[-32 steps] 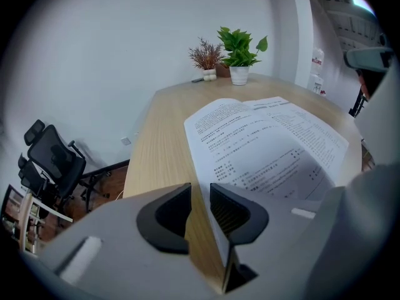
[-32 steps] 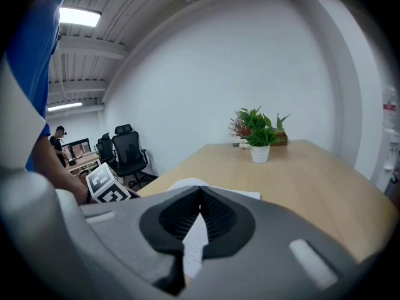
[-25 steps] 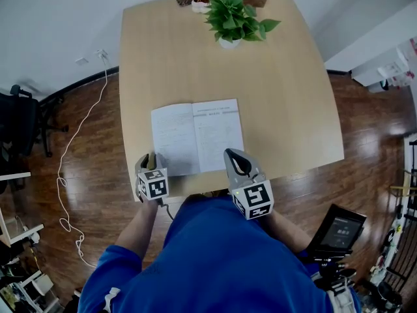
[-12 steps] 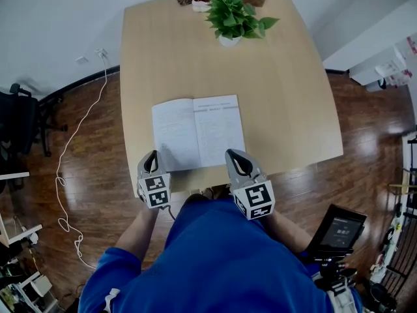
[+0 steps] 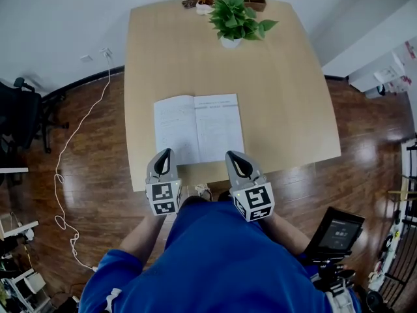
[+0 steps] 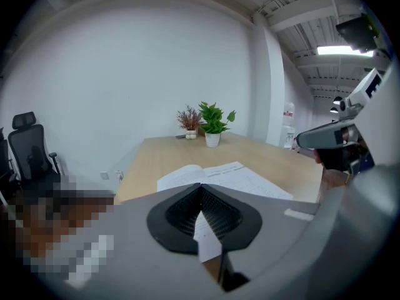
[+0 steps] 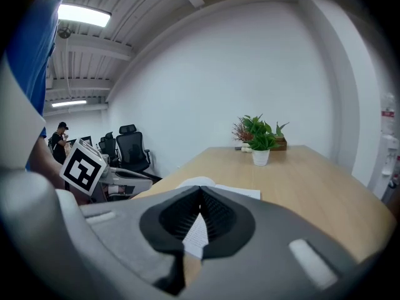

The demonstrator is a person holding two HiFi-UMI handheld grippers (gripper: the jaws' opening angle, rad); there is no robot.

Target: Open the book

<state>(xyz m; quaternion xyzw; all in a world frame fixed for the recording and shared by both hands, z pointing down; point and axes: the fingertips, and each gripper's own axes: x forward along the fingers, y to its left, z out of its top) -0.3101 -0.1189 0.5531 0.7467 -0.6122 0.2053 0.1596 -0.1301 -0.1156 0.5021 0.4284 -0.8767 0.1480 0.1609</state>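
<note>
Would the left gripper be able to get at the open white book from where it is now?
Probably yes. The left gripper hangs by the near left corner of the open white book on the light wooden table, nothing between them. Its jaws are shut, so it would have to open first.

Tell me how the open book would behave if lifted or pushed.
The book looks thin and paper-covered, so it would probably flop if lifted by one edge. Lying flat on the smooth table, it should slide rather than tip.
</note>
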